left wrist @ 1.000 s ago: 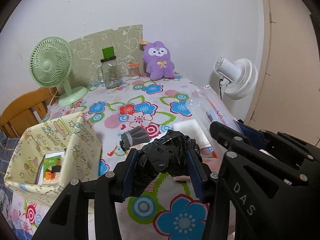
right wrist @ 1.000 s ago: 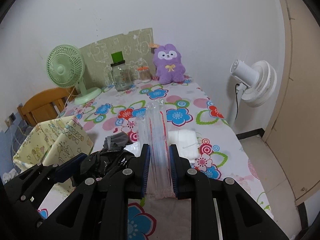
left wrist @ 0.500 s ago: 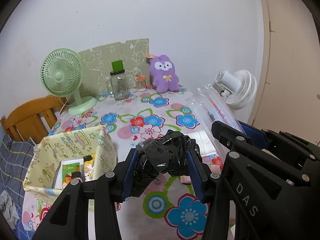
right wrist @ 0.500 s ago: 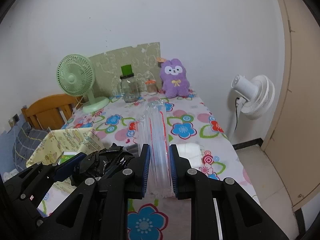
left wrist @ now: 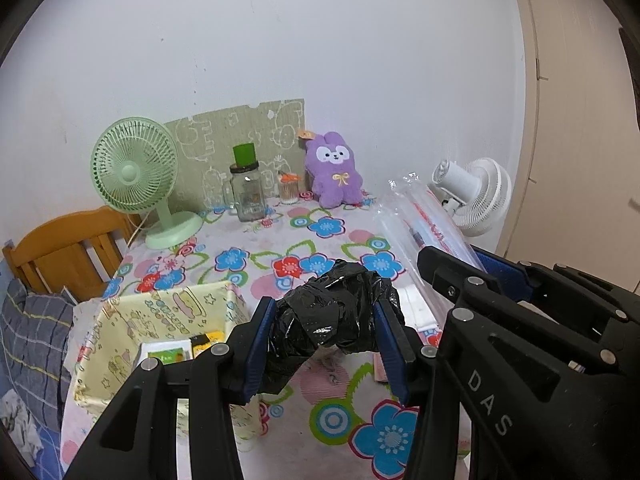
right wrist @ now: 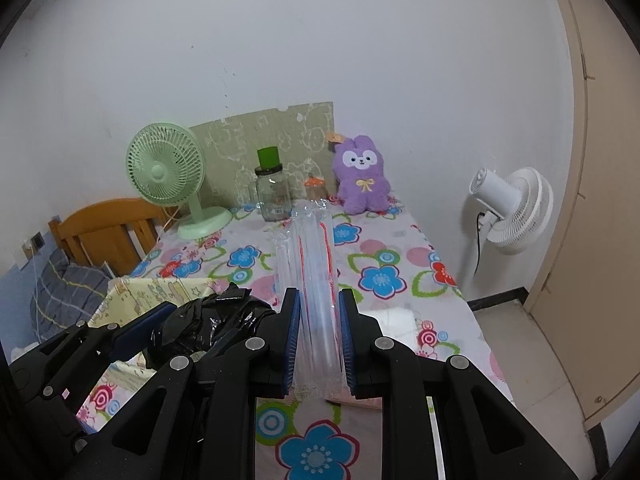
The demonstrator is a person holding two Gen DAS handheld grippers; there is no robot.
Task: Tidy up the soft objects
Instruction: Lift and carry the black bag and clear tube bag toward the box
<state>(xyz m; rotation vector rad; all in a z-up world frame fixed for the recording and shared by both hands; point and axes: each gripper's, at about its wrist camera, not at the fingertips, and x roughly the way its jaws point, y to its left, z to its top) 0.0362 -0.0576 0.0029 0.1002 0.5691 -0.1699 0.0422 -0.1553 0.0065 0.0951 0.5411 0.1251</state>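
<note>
My left gripper (left wrist: 326, 340) is shut on a crumpled black plastic bag (left wrist: 334, 320) and holds it above the flowered table, just right of the yellow fabric basket (left wrist: 120, 320). My right gripper (right wrist: 319, 340) is shut on a clear inflated air-cushion pack with red print (right wrist: 314, 264), held upright above the table. The pack also shows in the left wrist view (left wrist: 424, 228), and the black bag in the right wrist view (right wrist: 212, 320). The basket holds small boxes (left wrist: 168, 354). A white folded cloth (right wrist: 394, 318) lies on the table below.
At the table's back stand a green fan (left wrist: 136, 172), a glass jar (left wrist: 248, 192), a small orange-lidded jar (left wrist: 289, 188) and a purple plush bunny (left wrist: 336, 176). A white floor fan (right wrist: 512, 212) is to the right. A wooden chair (left wrist: 60, 252) is to the left.
Both grippers have risen and pulled back from the table with their loads still held. More of the basket's inside has come into view.
</note>
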